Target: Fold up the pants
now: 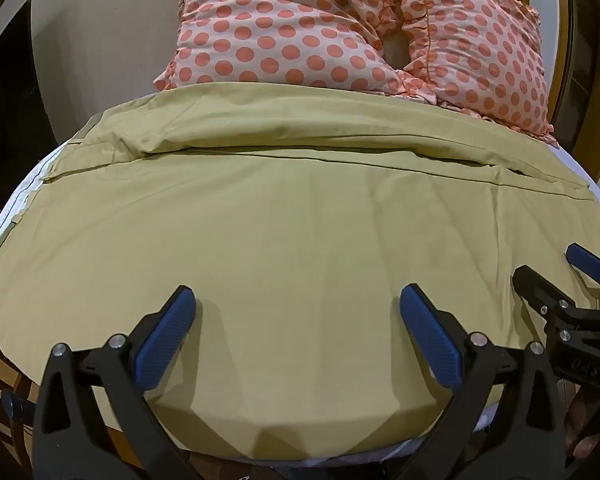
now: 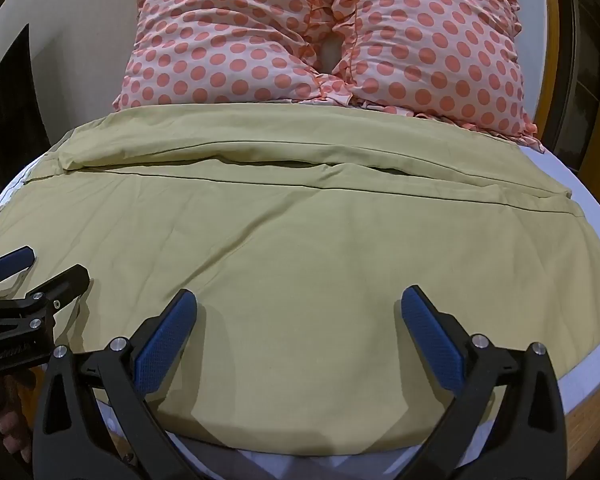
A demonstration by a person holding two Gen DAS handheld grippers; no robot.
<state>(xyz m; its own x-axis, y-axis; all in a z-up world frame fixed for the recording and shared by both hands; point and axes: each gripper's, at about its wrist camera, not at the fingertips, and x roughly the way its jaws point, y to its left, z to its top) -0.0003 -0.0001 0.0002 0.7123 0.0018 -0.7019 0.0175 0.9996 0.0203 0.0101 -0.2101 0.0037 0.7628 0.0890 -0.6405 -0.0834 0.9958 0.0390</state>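
Both grippers [image 1: 298, 300] [image 2: 299, 300] agape above pants [image 1: 284, 240].

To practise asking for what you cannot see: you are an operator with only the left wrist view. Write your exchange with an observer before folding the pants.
Operator: Is the right claw open?
Observer: Yes, the right claw is wide open, with nothing between its fingers.
Operator: What lies past the right end of the pants?
Observer: Past the pants there is a broad strip of bare white sheet, then the wooden bed frame.
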